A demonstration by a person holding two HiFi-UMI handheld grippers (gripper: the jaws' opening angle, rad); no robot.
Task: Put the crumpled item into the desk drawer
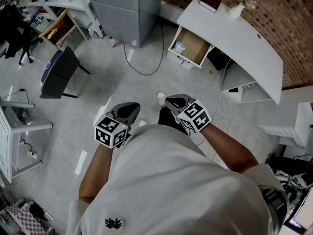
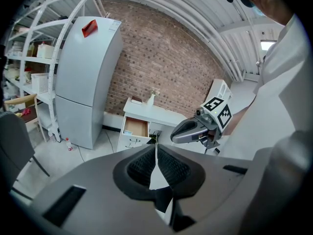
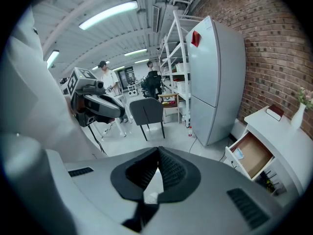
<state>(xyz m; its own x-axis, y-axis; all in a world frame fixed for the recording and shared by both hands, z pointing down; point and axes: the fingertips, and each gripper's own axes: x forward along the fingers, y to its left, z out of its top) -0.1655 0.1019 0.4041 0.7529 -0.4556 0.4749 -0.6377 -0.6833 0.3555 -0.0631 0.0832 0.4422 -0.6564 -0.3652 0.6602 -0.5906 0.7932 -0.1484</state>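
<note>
a: where's the crumpled item (image 1: 179, 47)?
b: in the open drawer (image 1: 195, 45), far right, under the desk (image 1: 234, 38).
a: and the jaws?
b: left gripper (image 1: 131, 106) and right gripper (image 1: 171, 101), both near, pressed together, empty.

No legible text — none anywhere

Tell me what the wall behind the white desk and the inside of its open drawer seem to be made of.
The wall looks like brick, matte and reddish-brown: small staggered blocks with pale mortar lines. The drawer is probably wood or wood-look board inside, judging by its plain tan, unglossy bottom; any grain is too small to tell.
</note>
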